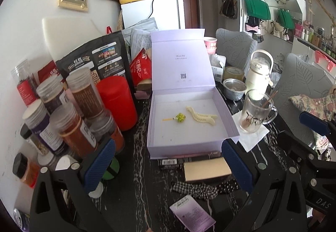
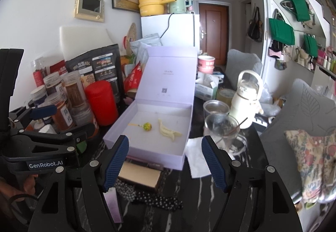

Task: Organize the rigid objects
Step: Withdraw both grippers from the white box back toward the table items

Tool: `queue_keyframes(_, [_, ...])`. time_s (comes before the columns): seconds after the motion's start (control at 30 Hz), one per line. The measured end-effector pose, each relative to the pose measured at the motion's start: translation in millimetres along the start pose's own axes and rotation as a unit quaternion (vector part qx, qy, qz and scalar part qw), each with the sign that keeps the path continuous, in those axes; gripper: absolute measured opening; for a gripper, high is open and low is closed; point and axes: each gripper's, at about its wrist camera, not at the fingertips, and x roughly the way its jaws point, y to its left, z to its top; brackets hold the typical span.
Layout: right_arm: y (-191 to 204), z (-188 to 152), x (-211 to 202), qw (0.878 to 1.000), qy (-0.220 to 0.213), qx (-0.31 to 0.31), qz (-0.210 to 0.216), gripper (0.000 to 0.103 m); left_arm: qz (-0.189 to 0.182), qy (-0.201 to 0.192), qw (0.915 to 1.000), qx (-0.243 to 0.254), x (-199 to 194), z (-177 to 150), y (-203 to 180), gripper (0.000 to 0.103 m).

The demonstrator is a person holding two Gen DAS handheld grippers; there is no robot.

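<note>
Hovering over the cluttered dark marble tabletop point(image 1: 142, 171), both claws stood wide open with nothing between the pads: left claw point(image 1: 168, 165) just short of the box's near wall, right claw point(image 2: 164, 161) above the near right corner of the same box. The open lilac gift box point(image 1: 227, 118) sat mid-table, lid propped upright, and already held a cream hair claw clip point(image 1: 200, 116) and a small yellow-green bead pin point(image 1: 180, 117), lying apart on the floor of the box. Loose items were still outside, right against the box front: a tan flat case point(image 1: 206, 169), a black tube with a barcode point(image 1: 169, 162), a gingham hair tie point(image 1: 201, 190), a polka-dot hair tie point(image 1: 227, 186) and a lilac card point(image 1: 192, 214). My read: next pick was one of those near items, probably the tan case. Risks: the case sat touching the tube and the box wall, so a wide claw coming down could catch the wall and shove the light box toward the jars point(image 1: 73, 127) or the red canister point(image 1: 117, 103). On the right, a glass mug point(image 2: 222, 133) with a stick in it stood on a napkin point(image 2: 196, 158) close to the right claw's outer finger; a sideways swing could tip it. Fabric ties could also snag a pad and drag along.
</note>
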Motion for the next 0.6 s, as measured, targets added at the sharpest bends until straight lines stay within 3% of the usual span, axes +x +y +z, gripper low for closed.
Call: queue_keyframes(0.6, [9.0, -64.8, 12.5, 0.999, 0.052, 0.005, 0.011, 0.072, -0.021, 0.055, 0.998, -0.021, 10.4, -69.2, -3.4, 0.103])
